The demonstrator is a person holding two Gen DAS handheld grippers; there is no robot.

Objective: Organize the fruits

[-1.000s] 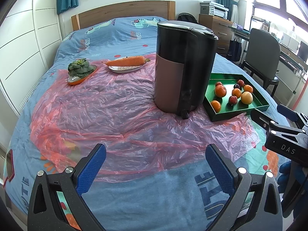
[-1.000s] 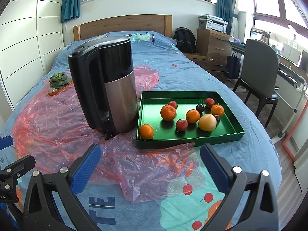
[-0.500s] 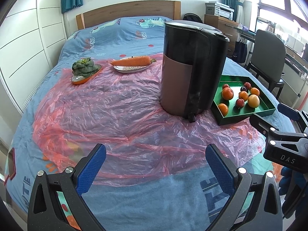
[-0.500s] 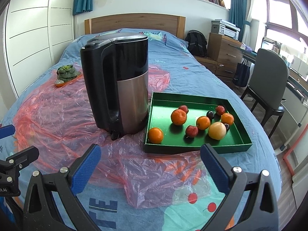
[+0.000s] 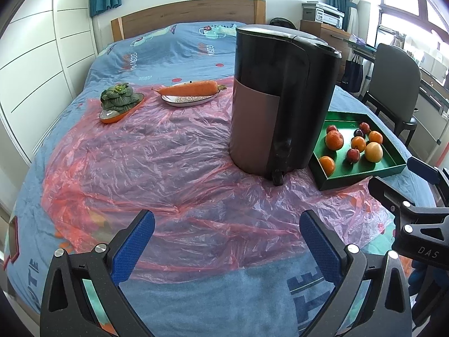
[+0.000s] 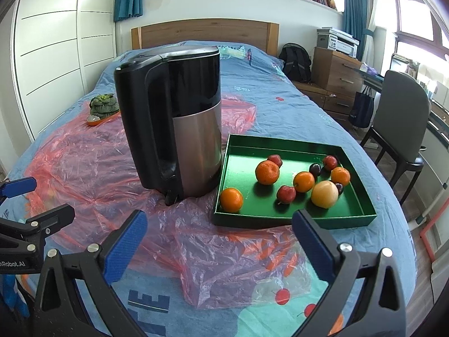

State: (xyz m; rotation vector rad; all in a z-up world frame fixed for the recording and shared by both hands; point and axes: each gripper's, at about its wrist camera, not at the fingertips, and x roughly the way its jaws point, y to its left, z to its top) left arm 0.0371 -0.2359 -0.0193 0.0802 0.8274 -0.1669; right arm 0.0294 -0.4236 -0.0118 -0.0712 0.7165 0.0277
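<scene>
Partly hidden — carrot (image 5: 190,88) behind kettle (image 6: 179,129)

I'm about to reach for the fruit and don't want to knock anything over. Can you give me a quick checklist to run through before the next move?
1. Right claw open and holding nothing: ok.
2. Left claw open and holding nothing: ok.
3. Fruit all inside the green tray: ok.
4. Nearest orange has free space around it: ok.
5. Path from the right claw to the tray free of obstacles: ok; only the plastic sheet lies between.
6. Kettle well away from the tray: not ok; it stands right beside the tray's left wall.
</scene>
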